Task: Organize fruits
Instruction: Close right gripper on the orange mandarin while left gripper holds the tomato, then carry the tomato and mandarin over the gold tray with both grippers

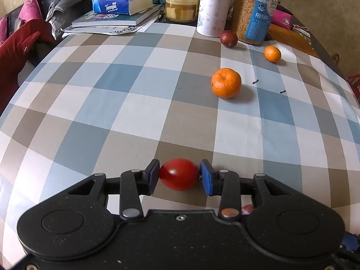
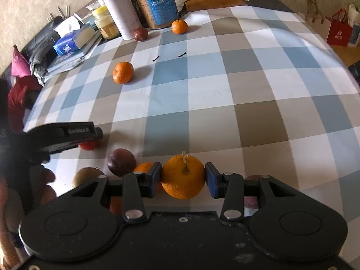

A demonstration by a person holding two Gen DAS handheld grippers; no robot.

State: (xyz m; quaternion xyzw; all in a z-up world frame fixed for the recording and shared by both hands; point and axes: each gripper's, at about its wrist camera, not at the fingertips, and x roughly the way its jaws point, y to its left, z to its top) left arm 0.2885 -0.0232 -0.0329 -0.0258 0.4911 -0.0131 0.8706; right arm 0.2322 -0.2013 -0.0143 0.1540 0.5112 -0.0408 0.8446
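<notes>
My left gripper is shut on a small red tomato, just above the checked tablecloth. My right gripper is shut on a stemmed orange mandarin, both blue pads against its sides. In the right wrist view the left gripper shows side-on at the left with the tomato under its tip. Beside it lie a dark purple fruit, another orange fruit and a brownish fruit. Farther off sit a mandarin, a small mandarin and a dark purple fruit.
Along the table's far edge stand a tissue pack on books, a yellow-lidded jar, a white bottle and a blue-labelled canister. Two small black bits lie on the cloth. Bags stand beyond the right edge.
</notes>
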